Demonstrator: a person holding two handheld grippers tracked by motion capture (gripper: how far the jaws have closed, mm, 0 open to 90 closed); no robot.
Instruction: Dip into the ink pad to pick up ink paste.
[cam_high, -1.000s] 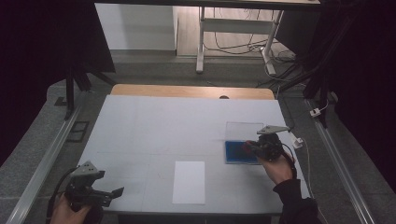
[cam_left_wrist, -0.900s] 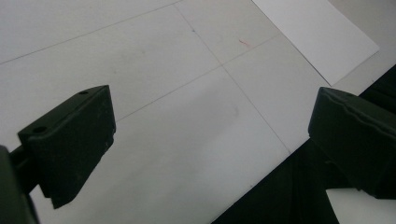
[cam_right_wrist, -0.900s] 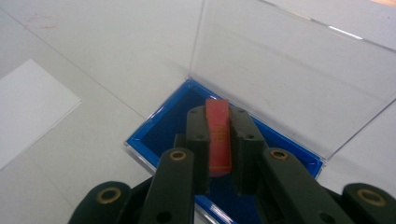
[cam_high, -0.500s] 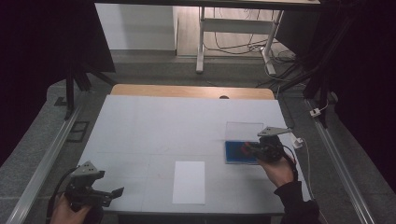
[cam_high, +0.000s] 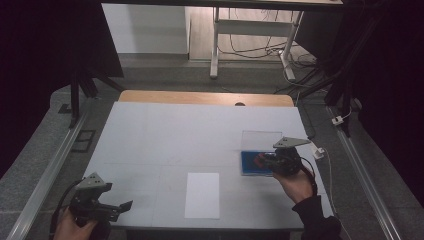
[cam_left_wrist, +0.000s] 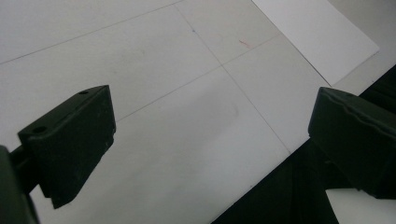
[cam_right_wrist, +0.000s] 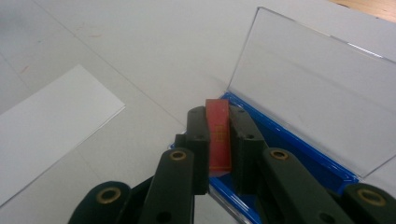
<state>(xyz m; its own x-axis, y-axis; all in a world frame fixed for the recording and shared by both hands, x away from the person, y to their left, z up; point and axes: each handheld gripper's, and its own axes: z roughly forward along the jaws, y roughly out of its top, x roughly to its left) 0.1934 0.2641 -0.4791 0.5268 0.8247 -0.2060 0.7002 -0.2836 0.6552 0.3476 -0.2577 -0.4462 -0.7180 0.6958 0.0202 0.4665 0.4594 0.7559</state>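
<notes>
High view: right tool (cam_high: 263, 160) at 4 o'clock on worktop (cam_high: 165, 135), over near edge of blue case (cam_high: 250, 163) with clear lid (cam_high: 261, 138) raised toward 12. Left tool (cam_high: 117, 207) at 7 o'clock, well apart; white sheet (cam_high: 202, 194) between.

Left gripper view: jaws spread wide, nothing held, above worktop corner.

Right gripper view: jaws clamped on red card (cam_right_wrist: 218, 135), long axis along jaws, directly above case tray; right hand nearer.

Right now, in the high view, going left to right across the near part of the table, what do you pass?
Left gripper → white sheet of paper → blue case with its clear lid open → right gripper, shut on a small red piece at the case's right part.
</notes>
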